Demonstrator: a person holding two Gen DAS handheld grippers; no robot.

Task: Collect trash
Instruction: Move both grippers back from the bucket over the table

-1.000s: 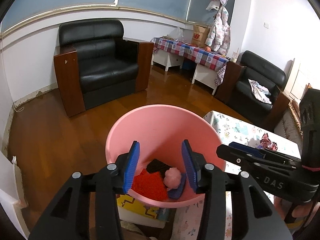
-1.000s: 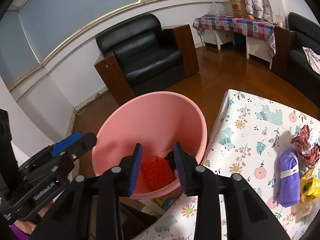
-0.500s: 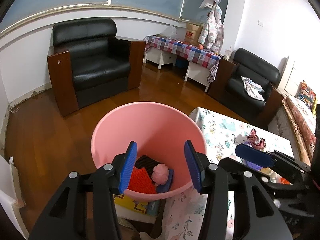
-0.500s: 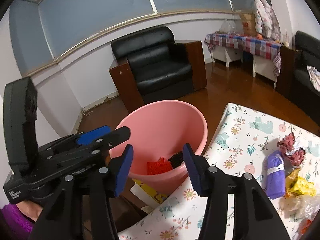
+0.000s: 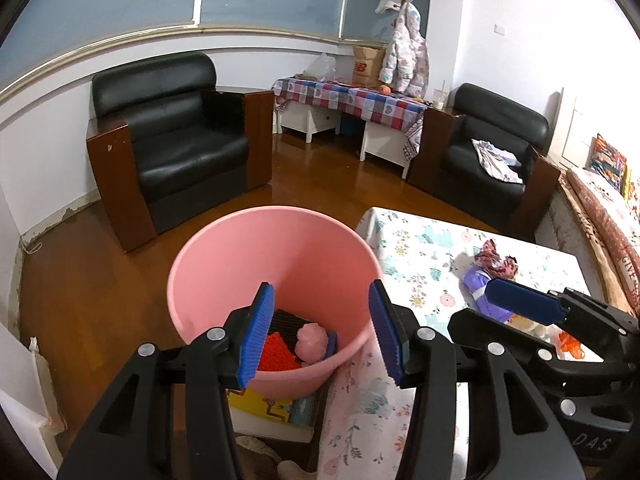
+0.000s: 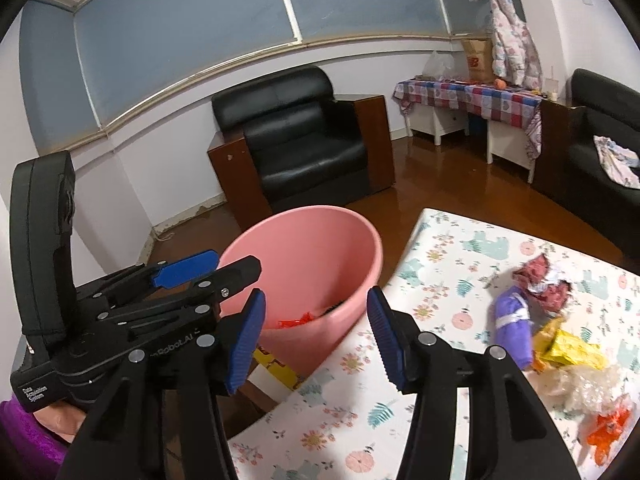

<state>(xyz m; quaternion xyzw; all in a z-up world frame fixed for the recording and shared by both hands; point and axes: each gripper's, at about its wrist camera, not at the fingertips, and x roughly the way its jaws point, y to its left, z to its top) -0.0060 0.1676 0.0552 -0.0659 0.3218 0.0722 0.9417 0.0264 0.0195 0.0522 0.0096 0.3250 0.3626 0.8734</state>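
Note:
A pink bucket [image 5: 280, 256] stands on the floor beside the floral-cloth table [image 6: 436, 284]. Inside lie a red piece [image 5: 276, 354], a pink ball [image 5: 310, 340] and dark scraps. My left gripper [image 5: 321, 300] hangs open above the bucket's near rim, nothing between its blue pads. My right gripper [image 6: 316, 300] is open and empty too, over the gap between the bucket [image 6: 304, 248] and the table edge. On the table lie a purple bundle [image 6: 512, 320], a red-white crumpled wrapper [image 6: 544, 280], a yellow wrapper [image 6: 568, 348], clear plastic [image 6: 588, 388] and an orange scrap [image 6: 608, 428].
A black armchair [image 5: 180, 136] stands behind the bucket on the wooden floor. A second black armchair [image 5: 492, 152] and a checked-cloth side table [image 5: 352, 96] are at the back right. A yellow box [image 5: 272, 404] sits under the bucket. A purple sleeve [image 6: 24, 440] shows at lower left.
Both grippers have pulled back and risen from the bucket, which now looks smaller. The right jaws have spread wider. More of the table and its trash has come into view.

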